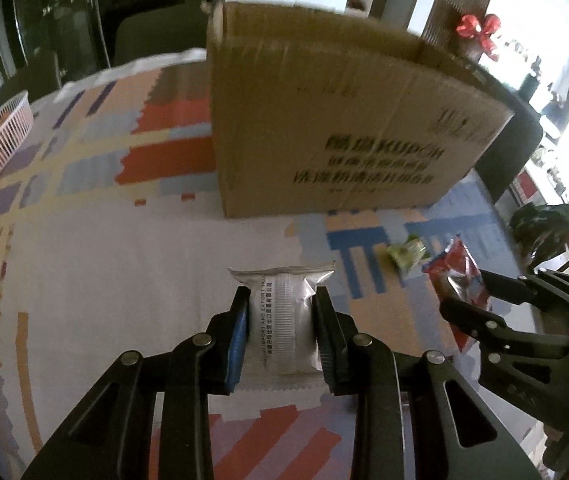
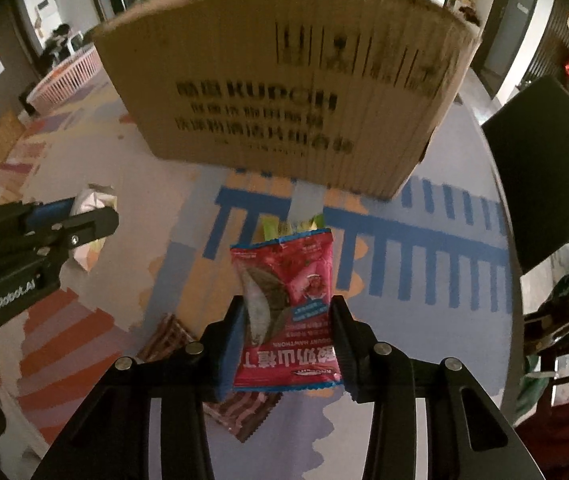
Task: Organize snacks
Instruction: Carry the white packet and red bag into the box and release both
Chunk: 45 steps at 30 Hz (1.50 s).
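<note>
Left gripper (image 1: pixel 280 316) clamped on a silver packet (image 1: pixel 284 320); right gripper (image 2: pixel 286 328) clamped on a red packet (image 2: pixel 288 312). Both held above the table (image 1: pixel 104 260), cardboard box (image 1: pixel 324 120) straight ahead, equally near both.

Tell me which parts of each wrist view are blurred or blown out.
Left wrist: cardboard box print smeared, window at right blown out, silver packet in the left tongs sharp. Right wrist: box lettering blurred, red packet in the right tongs readable.
</note>
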{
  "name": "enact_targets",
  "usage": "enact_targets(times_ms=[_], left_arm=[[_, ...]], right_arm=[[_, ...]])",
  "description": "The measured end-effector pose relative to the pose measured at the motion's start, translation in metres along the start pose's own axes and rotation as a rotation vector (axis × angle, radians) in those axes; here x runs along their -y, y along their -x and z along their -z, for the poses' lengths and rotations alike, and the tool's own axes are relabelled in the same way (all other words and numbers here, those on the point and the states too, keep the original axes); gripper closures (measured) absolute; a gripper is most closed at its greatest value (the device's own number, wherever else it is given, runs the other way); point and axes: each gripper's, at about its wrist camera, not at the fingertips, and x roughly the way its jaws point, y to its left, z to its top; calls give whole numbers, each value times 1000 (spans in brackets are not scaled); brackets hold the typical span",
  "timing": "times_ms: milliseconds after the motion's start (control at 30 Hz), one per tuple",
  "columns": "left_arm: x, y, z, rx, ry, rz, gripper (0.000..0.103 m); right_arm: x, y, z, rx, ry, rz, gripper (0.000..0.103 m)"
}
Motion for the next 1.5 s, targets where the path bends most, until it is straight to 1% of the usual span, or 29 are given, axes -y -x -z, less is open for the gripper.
enact_targets(times_ms=[200,300,567,767,967,1133,1333,1500], left_arm=[[10,36,-6,77,-20,21,72],[14,48,-11,110,-25,35,72],[27,83,-26,192,-45,65,72],[32,104,-38,245,-56,82,72],[36,123,-52,299,-67,89,72],[38,133,-67,334,-79,79,72],[38,138,-84,359,-86,69,72],[37,137,-98,366,-90,69,72]], right_arm=[[3,28,-13,78,-11,-15,61],[10,44,-18,120,-18,-23,61],[9,78,-36,235,-43,-39,61],[11,100,-47,301,-49,-53,61],[8,111,-59,333,-42,-64,61],[5,120,-72,366,-29,-66,61],[7,128,-86,399,-27,-64,61],[11,133,-100,429,-25,-60,61]])
